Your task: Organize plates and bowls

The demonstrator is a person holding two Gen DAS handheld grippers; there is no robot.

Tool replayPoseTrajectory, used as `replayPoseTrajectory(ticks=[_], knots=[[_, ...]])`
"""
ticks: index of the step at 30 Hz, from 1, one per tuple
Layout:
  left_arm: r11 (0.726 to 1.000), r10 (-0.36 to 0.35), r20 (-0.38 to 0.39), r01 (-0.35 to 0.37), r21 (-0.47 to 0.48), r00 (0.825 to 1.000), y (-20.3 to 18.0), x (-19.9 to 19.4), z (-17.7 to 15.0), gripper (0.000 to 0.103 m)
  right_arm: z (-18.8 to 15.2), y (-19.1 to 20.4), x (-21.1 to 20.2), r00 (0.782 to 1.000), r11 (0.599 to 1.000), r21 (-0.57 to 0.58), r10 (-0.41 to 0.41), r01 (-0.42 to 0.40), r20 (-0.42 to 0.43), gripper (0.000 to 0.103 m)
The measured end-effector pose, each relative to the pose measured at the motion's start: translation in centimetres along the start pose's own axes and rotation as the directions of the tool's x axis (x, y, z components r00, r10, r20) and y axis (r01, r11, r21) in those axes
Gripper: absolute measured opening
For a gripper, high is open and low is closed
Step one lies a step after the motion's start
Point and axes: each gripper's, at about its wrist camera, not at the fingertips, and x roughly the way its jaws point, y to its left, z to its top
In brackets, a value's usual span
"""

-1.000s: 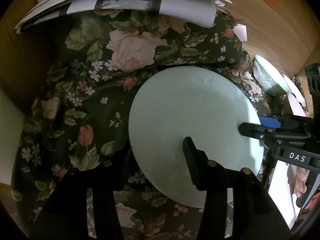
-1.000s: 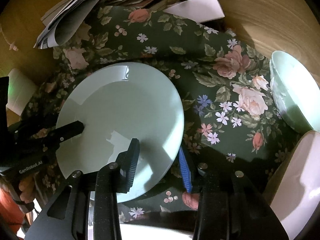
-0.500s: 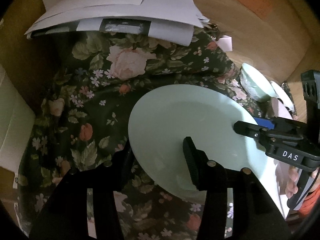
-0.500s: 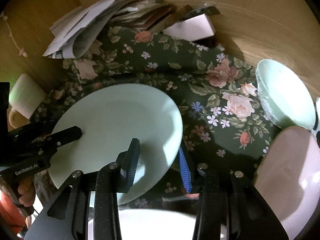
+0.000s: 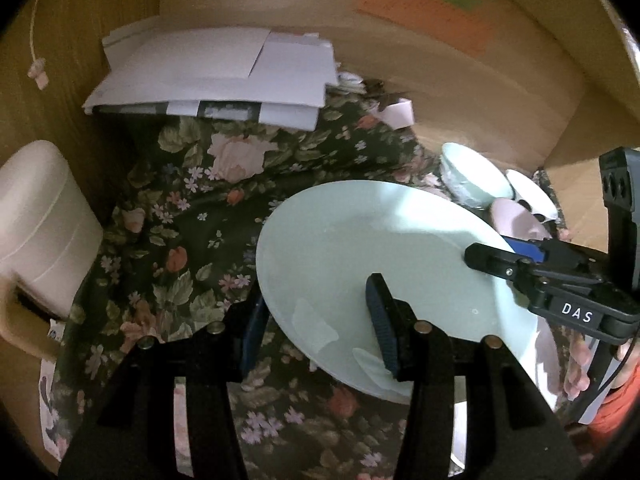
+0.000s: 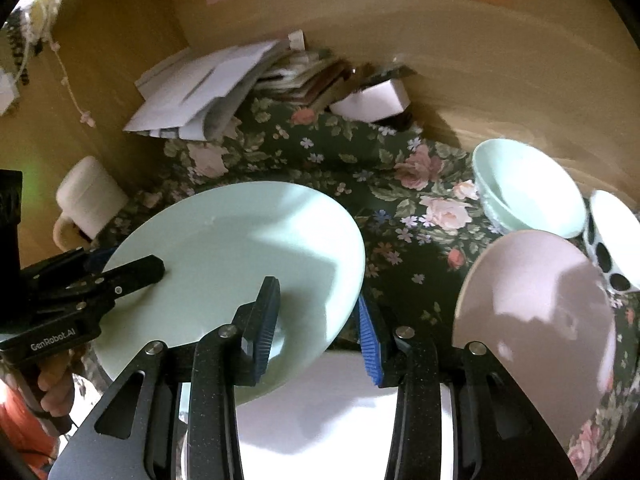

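A pale green plate (image 5: 360,248) (image 6: 240,240) hangs tilted above the dark floral cloth (image 5: 192,216), carried by both grippers. My left gripper (image 5: 316,320) is shut on the plate's left rim, one finger on top and one beneath; in the right wrist view it (image 6: 132,272) reaches in from the left. My right gripper (image 6: 316,328) is shut on the opposite rim, and the left wrist view shows it (image 5: 500,260) at the right. A white plate (image 6: 320,408) lies right below the held one.
At the right stand a pale green bowl (image 6: 528,188), a pink bowl (image 6: 532,312) and a white bowl with black spots (image 6: 612,240). A cream mug (image 5: 40,216) sits at the left. Stacked papers (image 5: 216,76) lie at the back against wooden walls.
Both grippers have risen with the plate, lifting it further off the cloth and toward me. The mug, the bowls and the white plate below have come into view.
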Motion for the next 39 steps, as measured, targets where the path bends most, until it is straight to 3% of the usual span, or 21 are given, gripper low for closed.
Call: replayPoseTrajectory(ticks=[21,39], knots=[[0.998,-0.05,0.067,0.048,0.04,0.996,-4.3,-6.6,-3.5,0.048,-5.0,0.9,-7.1,0.994,0.999,0.001,-0.041,0.041,0.099,0.034],[0.994,-0.08,0.018,0.078,0.075,0.997,-7.9,-6.3,-7.3,0.048,-10.2,-1.2,-9.1,0.993,0.995,0.085,-0.064,0.056,0.098,0.034]])
